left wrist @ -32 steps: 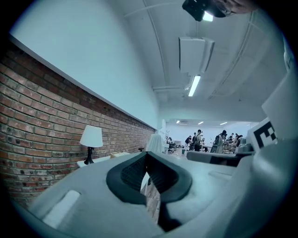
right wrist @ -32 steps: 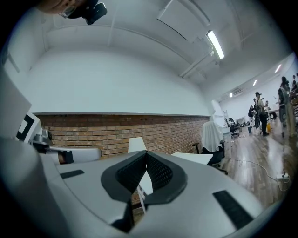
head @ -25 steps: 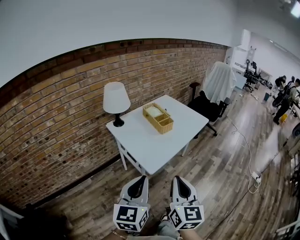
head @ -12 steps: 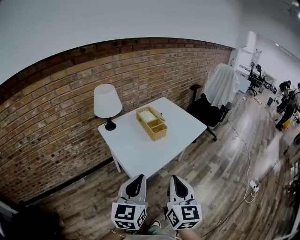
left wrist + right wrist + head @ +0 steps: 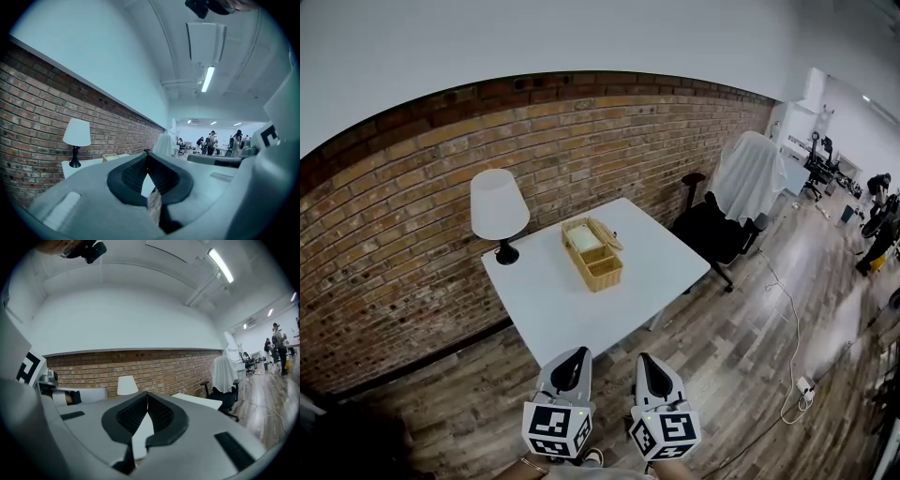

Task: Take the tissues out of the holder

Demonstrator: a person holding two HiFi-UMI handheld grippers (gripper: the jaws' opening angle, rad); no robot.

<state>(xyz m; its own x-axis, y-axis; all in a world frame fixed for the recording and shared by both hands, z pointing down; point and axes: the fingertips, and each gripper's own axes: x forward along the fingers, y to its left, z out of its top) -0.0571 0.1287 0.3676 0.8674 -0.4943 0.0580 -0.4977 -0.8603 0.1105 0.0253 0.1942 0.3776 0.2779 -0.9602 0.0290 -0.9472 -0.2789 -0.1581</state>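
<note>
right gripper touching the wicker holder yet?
Apart. Head view: the right gripper hangs over the floor short of the table; the wicker holder sits mid-table, well beyond it.

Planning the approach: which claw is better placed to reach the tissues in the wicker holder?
Left, marginally. The left claw lines up with the holder and its tissues; the right claw sits further aside. Both are shut, empty and short of the table.

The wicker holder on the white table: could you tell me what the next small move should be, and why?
Probably bring the left gripper and right gripper, both shut and empty, forward to the table: the holder, tissues showing inside, sits well beyond them.
</note>
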